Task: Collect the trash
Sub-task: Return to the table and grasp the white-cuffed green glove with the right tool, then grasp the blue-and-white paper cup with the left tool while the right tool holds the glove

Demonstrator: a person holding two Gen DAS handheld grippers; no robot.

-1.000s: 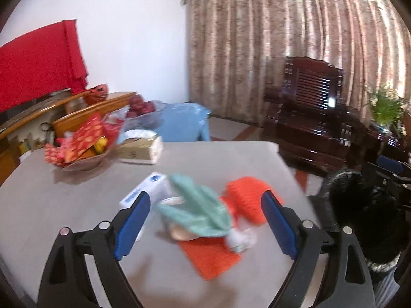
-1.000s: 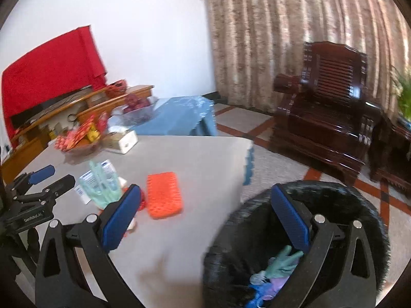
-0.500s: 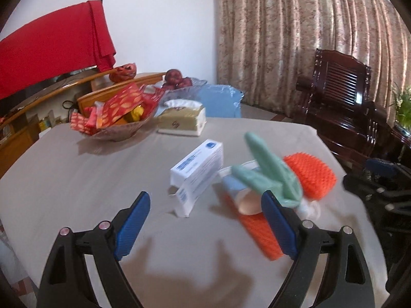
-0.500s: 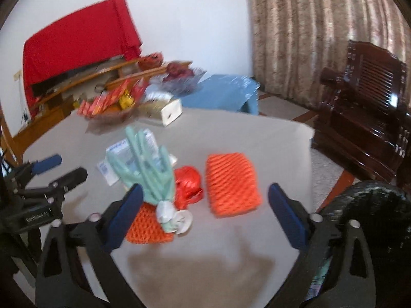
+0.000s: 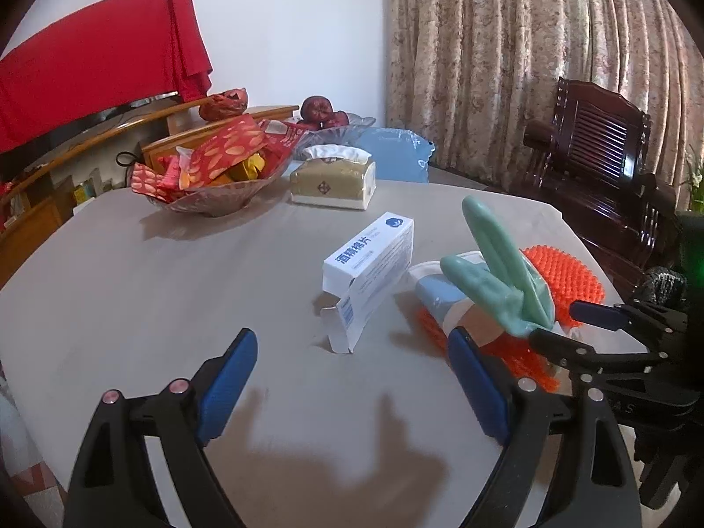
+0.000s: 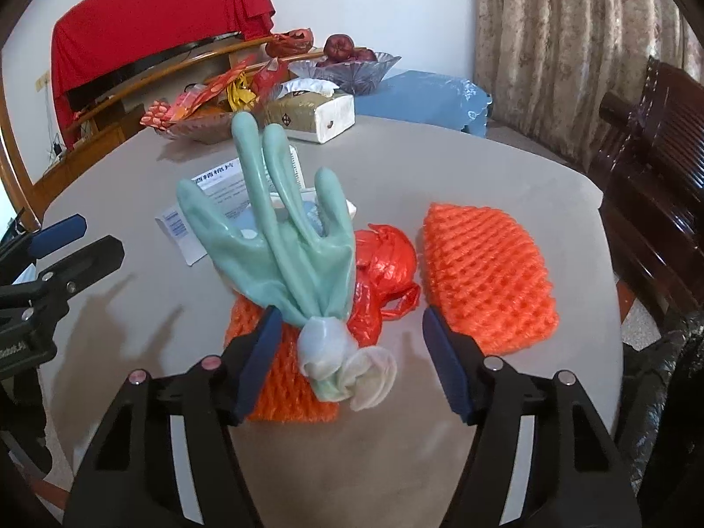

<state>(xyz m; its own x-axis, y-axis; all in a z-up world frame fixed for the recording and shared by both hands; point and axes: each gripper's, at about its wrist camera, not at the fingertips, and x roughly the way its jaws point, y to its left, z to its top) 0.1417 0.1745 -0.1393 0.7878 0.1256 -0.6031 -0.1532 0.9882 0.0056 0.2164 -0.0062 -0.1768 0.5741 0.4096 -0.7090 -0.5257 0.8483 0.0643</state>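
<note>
So a second ago the right tongs (image 6: 347,330) were hanging over the black bin with the jaws spread wide; now they've swung over to the pile on the tabletop (image 5: 132,290) and dropped low in front of it. The jaws have just been closing in. The knotted end of the green glove (image 6: 281,237) sits between them, but the pads aren't pressing on it yet, so nothing's held. My read: the glove is the next bit of trash to go.

The left tongs (image 5: 352,378) moved too, from straddling the glove pile to lining up with the white box (image 5: 374,264). They stand wide apart and empty, with the box just ahead of the tips.

The rest of the trash lies right by the glove: a red plastic bag (image 6: 383,264), an orange foam net (image 6: 484,273) off to one side, and another partly under the glove. The bin is only a black sliver at the right wrist view's edge.

Writing: the box has blue Chinese characters, looks like 酒精棉片 (alcohol pads). The small print is too tiny to read.
</note>
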